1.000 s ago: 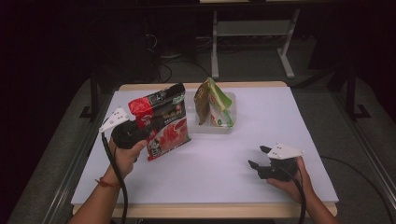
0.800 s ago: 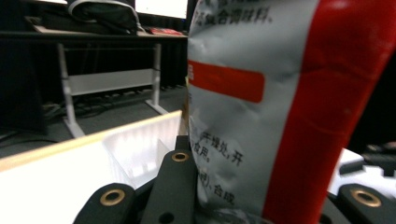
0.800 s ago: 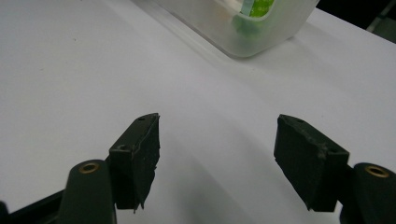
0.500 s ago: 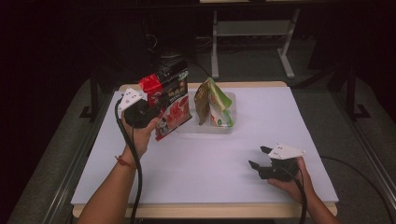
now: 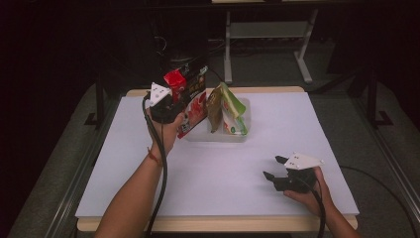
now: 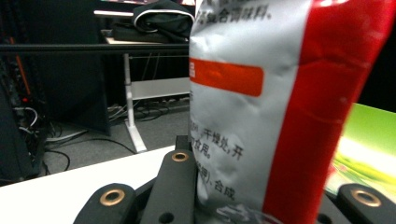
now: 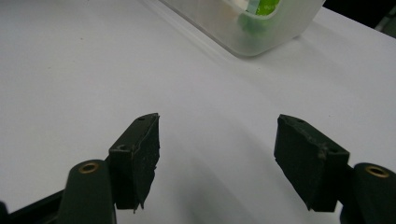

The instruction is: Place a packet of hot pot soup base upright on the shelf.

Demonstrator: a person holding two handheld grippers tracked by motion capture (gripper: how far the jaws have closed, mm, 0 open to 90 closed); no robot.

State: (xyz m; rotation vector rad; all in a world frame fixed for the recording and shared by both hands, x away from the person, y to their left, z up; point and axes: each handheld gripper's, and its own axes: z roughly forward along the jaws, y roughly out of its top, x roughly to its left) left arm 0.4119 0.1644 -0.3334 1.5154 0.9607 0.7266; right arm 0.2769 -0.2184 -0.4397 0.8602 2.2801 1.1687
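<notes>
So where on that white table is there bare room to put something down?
The white table is bare right of the clear bin, along the front between both forearms, and at the near left. It is crowded at the bin, where the left gripper holds the red packet beside the green packet.

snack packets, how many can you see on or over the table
3: a red packet held in the left gripper over the clear tub's left end, plus a brown packet and a green packet standing in the tub. More could be hidden behind them.
</notes>
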